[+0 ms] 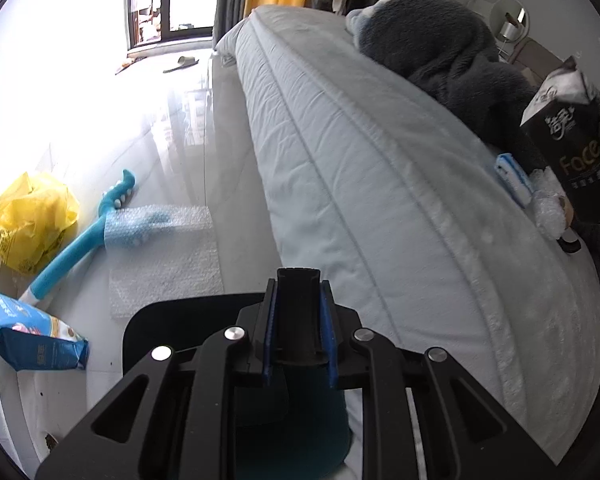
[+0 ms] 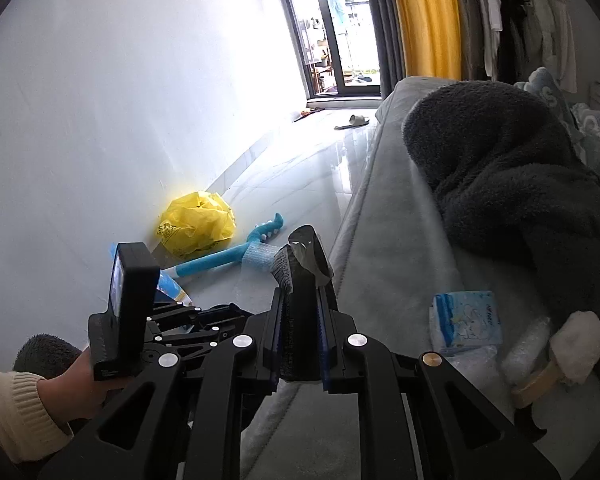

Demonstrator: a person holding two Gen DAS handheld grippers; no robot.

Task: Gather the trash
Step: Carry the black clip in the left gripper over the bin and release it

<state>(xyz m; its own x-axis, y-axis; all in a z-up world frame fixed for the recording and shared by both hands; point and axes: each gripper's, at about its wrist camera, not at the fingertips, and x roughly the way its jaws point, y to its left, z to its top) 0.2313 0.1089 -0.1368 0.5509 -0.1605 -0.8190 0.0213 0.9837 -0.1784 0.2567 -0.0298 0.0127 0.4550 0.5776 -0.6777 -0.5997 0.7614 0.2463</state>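
Right wrist view: right claw (image 2: 300, 344) clenched on a dark wrapper (image 2: 302, 256), carried over the bed (image 2: 380, 240) edge. Left claw (image 1: 298, 320) clamps a dark handle-like piece. Bubble wrap (image 1: 168, 276) and yellow bag (image 2: 196, 230) remain on the floor.

The bed (image 1: 380, 168) runs along the right, a blanket (image 1: 440, 44) heaped on it. On the floor (image 2: 300, 168) to its left, a plastic bag (image 2: 196, 228) sits against the wall (image 2: 120, 100), a brush (image 2: 228, 256) just beside it.
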